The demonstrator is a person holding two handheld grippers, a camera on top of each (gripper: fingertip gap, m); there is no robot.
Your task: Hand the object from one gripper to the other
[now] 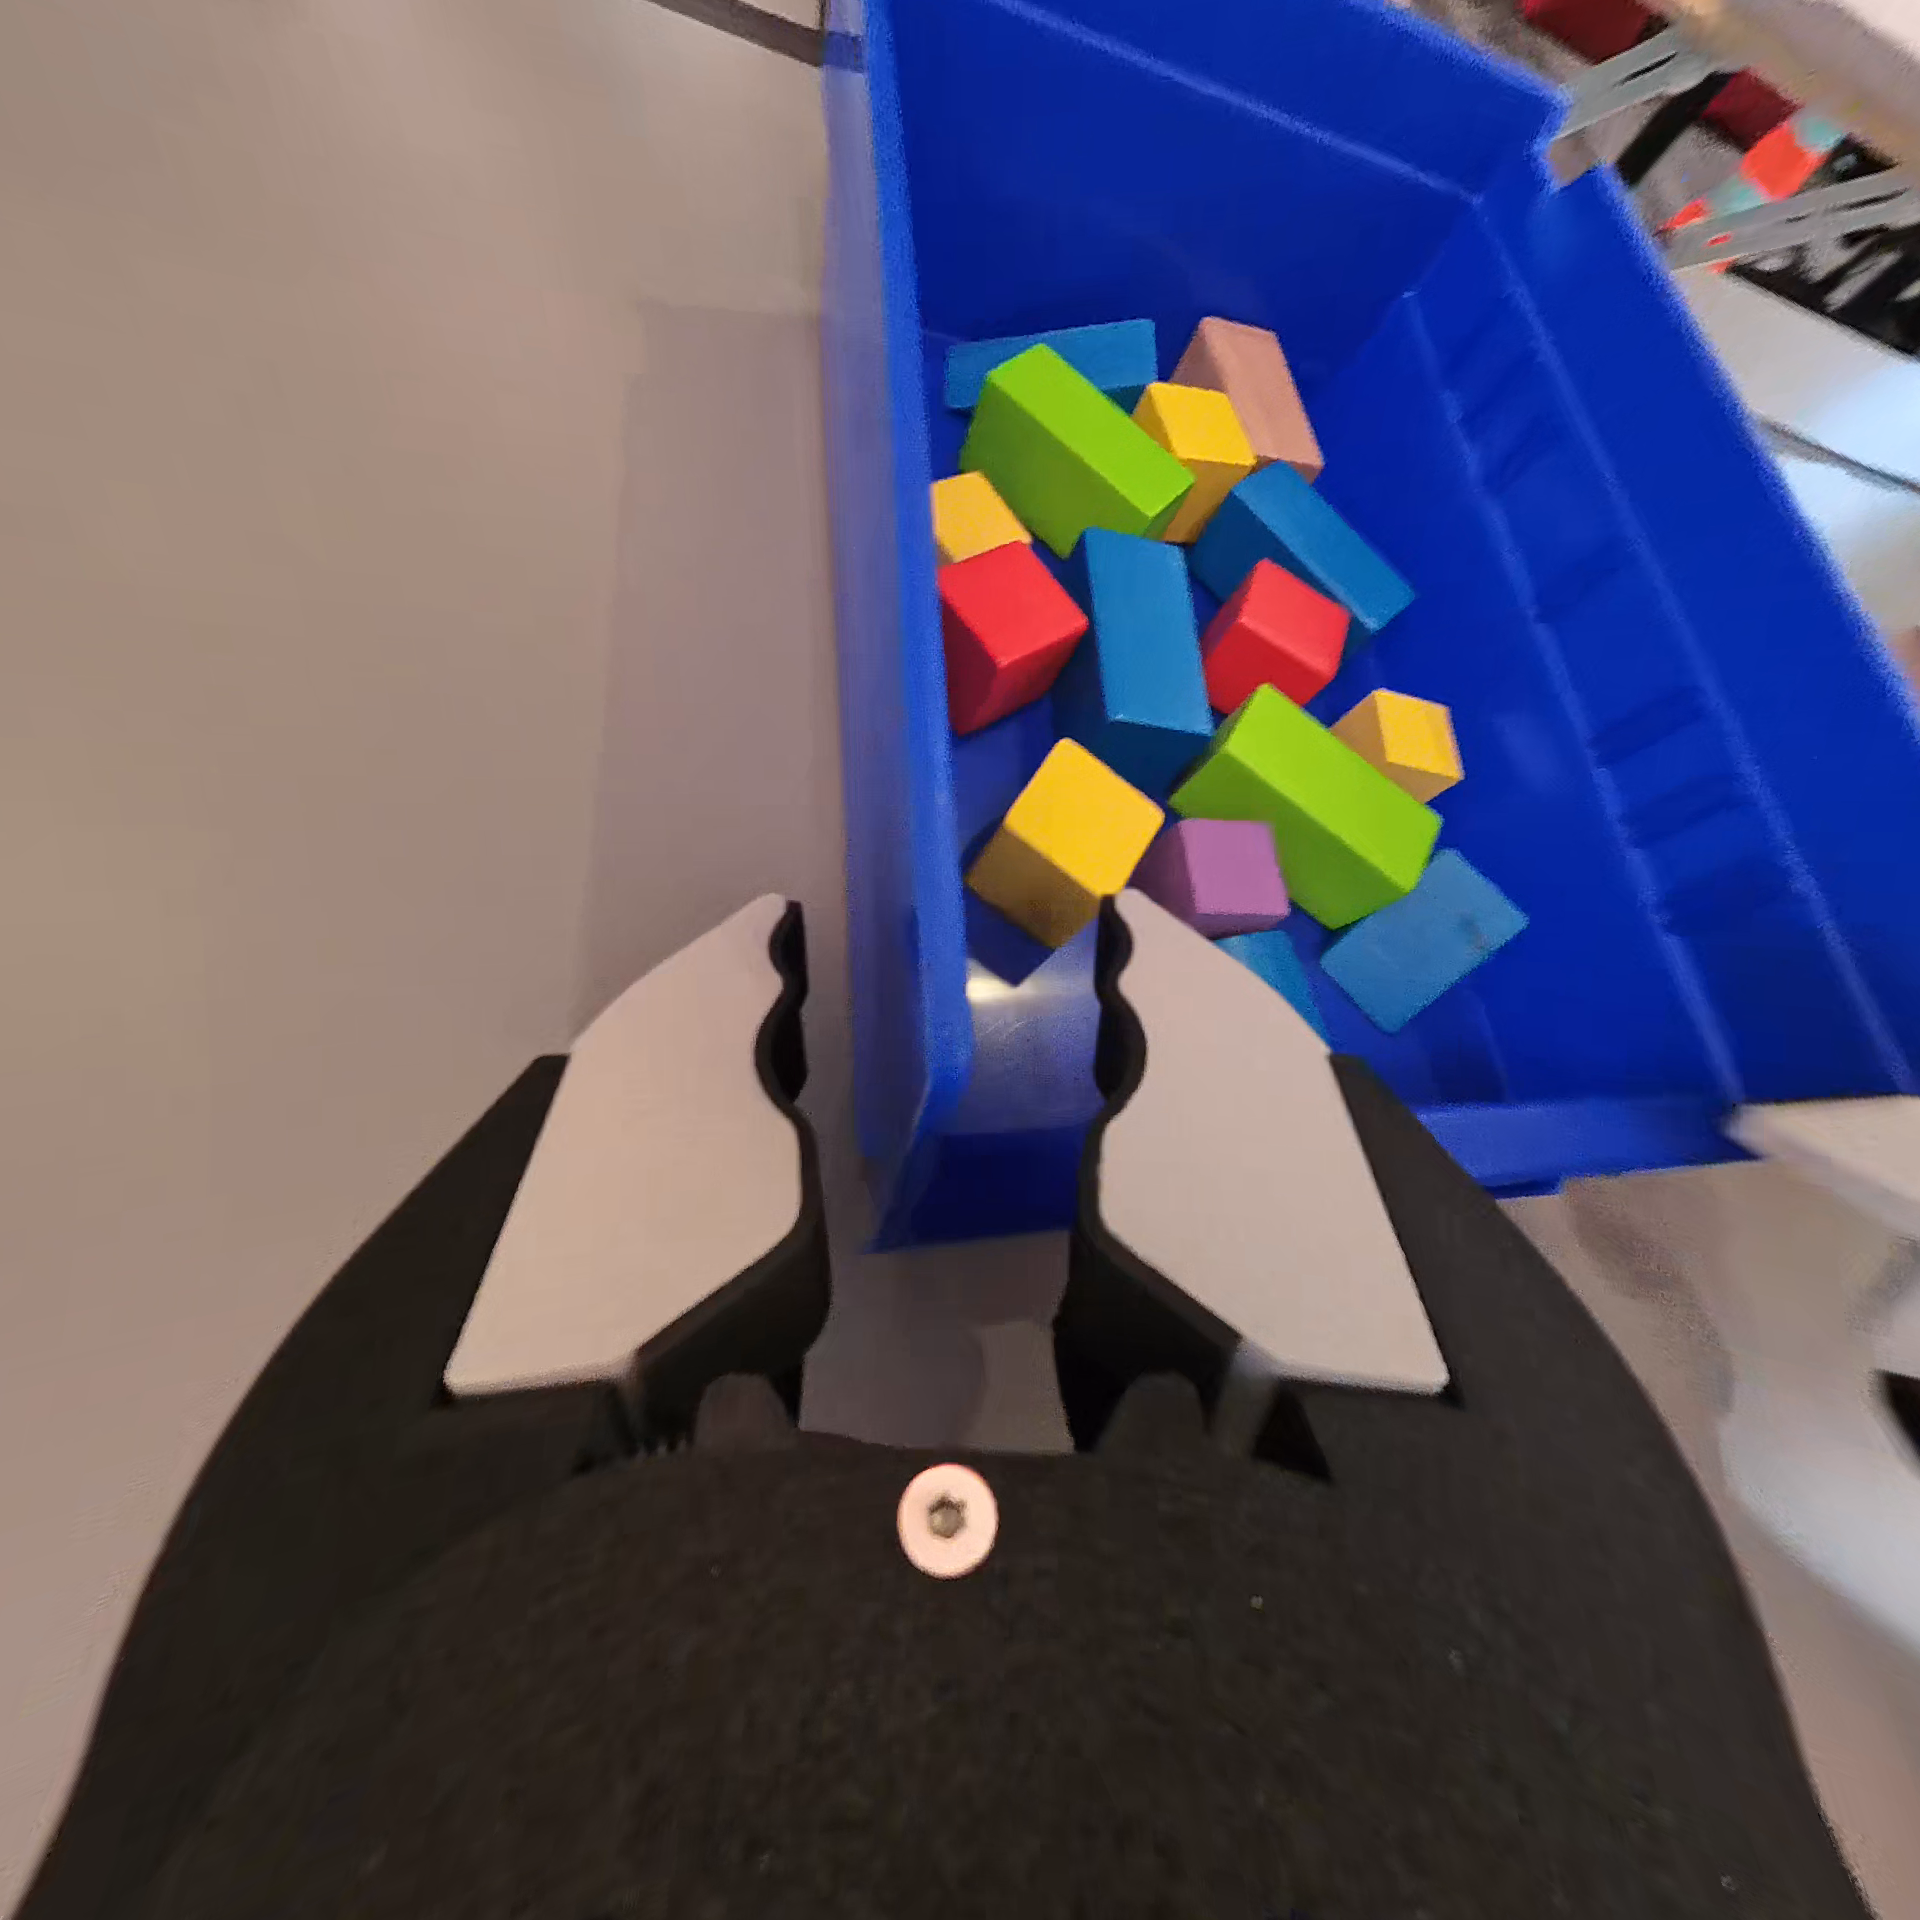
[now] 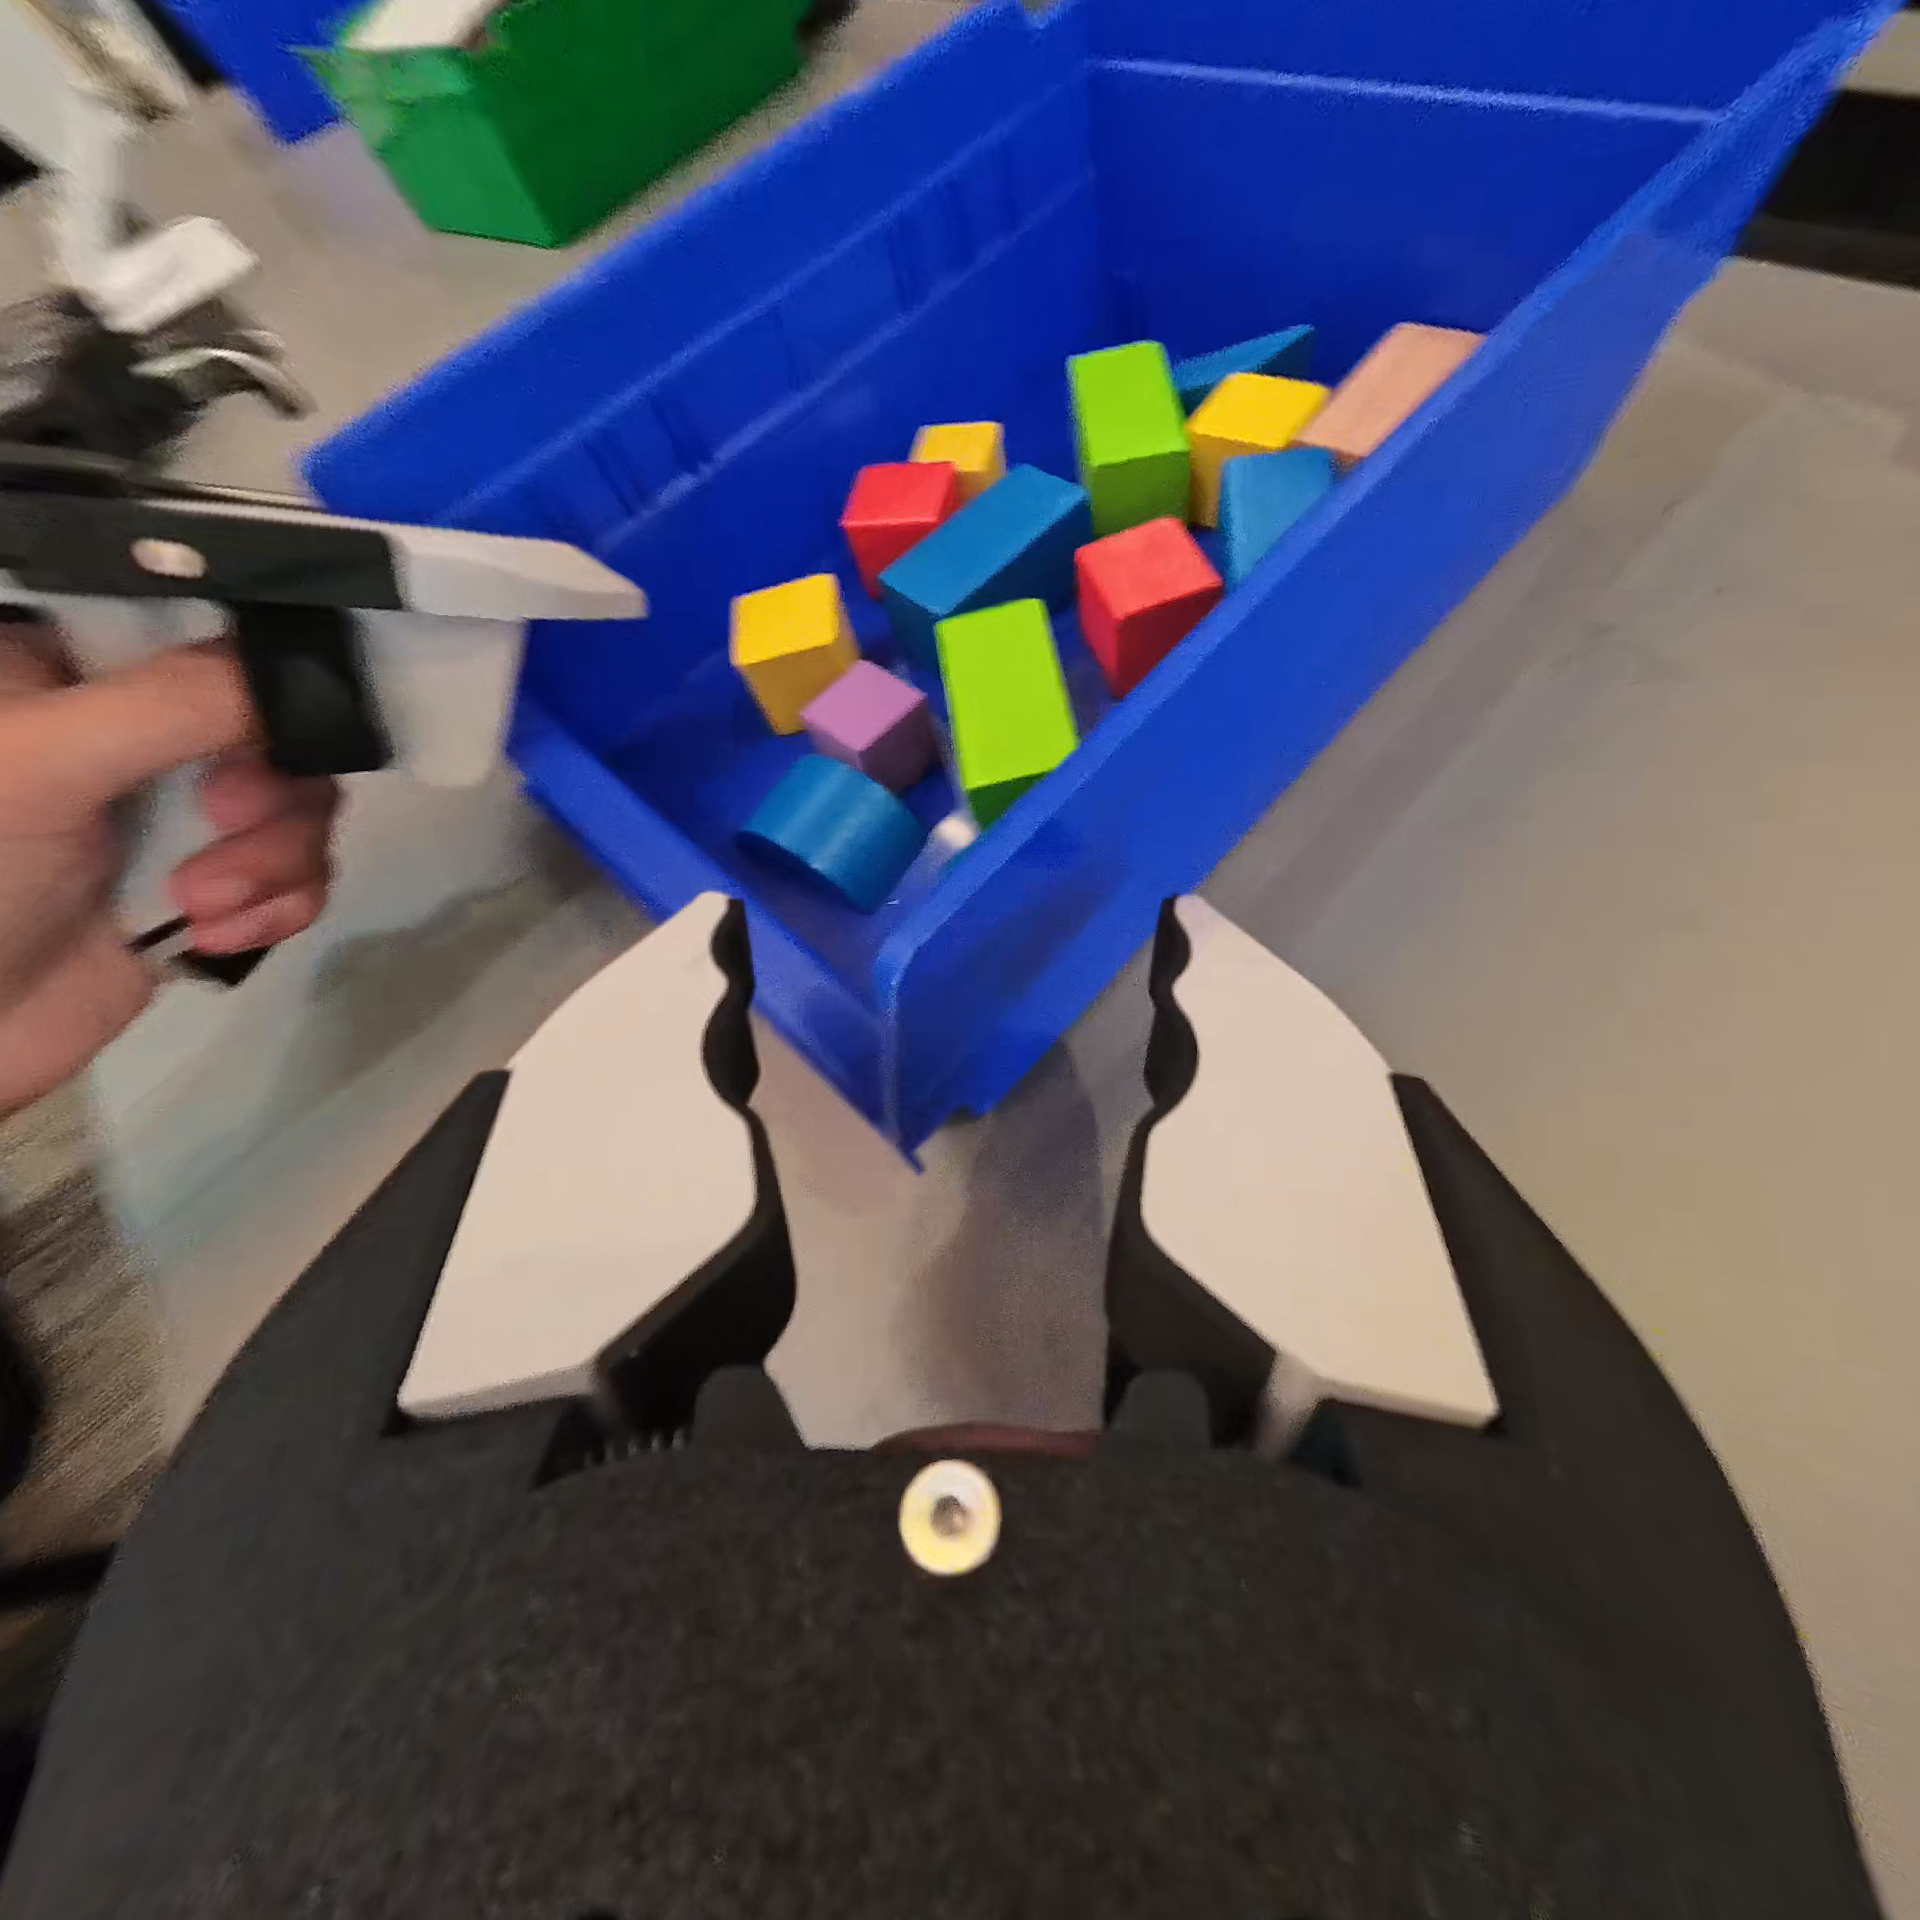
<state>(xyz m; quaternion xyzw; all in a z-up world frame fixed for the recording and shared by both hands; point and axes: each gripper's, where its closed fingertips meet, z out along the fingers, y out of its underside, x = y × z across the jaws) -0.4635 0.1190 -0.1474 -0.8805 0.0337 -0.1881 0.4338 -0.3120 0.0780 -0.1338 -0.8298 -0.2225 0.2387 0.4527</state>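
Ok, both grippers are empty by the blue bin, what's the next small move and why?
Probably dip the left gripper into the blue plastic bin onto the near yellow wooden cube: both jaws stand open and empty, and that cube lies just ahead of its tips.

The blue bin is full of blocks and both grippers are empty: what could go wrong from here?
1. The left gripper straddles the blue bin wall; descending, one jaw may hit the rim.
2. The blocks lie packed; closing on the yellow cube may also catch the purple cube.
3. The right gripper hovers at the bin's corner, so the two could collide.
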